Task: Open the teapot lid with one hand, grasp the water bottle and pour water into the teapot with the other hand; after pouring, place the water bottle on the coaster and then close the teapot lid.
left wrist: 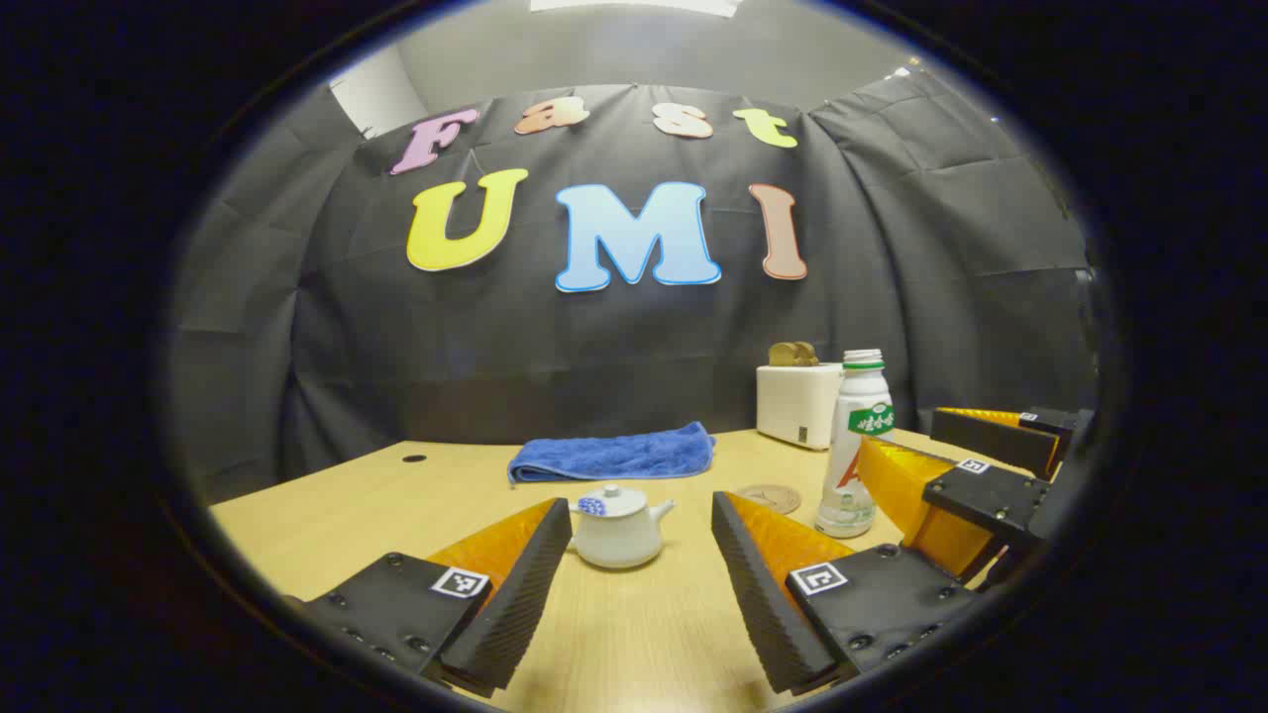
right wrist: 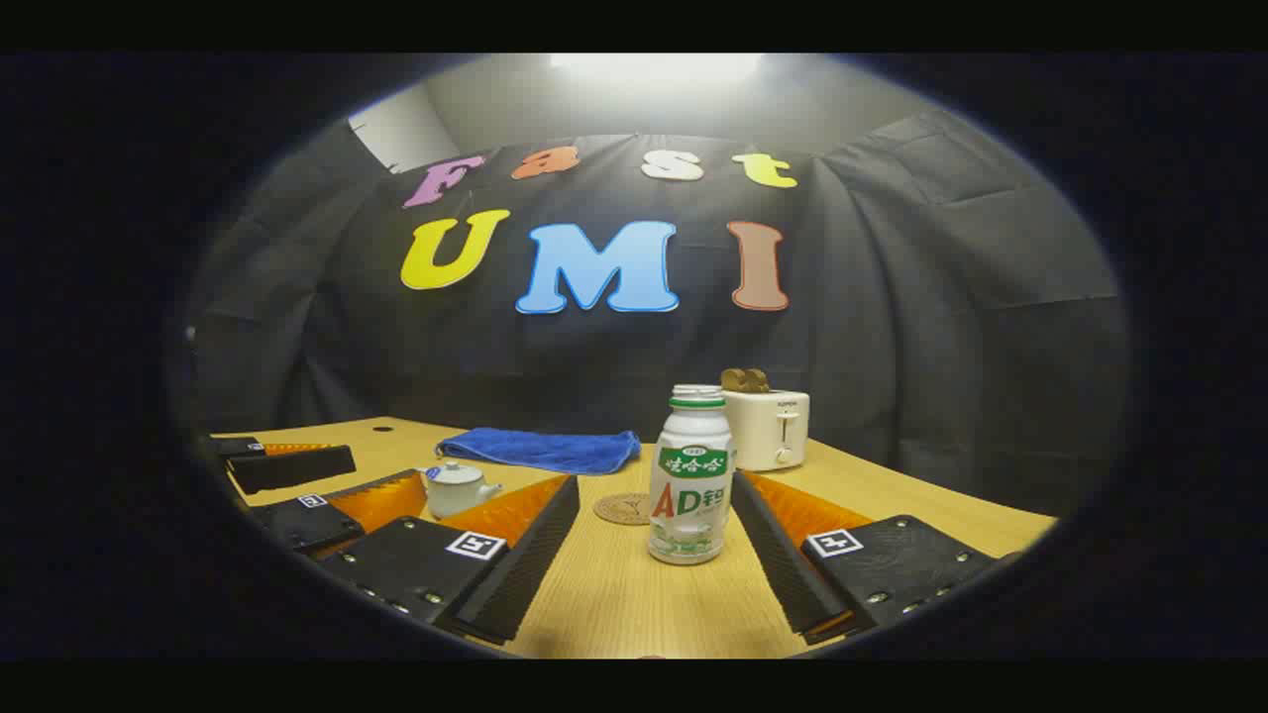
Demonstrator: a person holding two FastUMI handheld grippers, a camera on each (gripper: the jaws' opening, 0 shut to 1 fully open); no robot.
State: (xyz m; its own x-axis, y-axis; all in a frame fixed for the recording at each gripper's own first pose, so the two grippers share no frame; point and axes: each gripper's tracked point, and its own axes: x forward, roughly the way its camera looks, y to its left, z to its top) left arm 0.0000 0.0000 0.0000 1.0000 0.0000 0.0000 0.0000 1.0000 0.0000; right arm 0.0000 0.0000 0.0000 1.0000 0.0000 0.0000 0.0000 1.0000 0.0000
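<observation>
Both grippers wide open, empty: left gripper point(left wrist: 639, 569) faces teapot point(left wrist: 619, 528), right gripper point(right wrist: 654, 560) faces bottle point(right wrist: 690, 475). Risk: tall bottle tips if one finger nudges first.

teapot point(left wrist: 619, 533) left of water bottle point(left wrist: 854, 446), coaster point(left wrist: 769, 498) between (towel point(left wrist: 612, 458) behind)
</observation>
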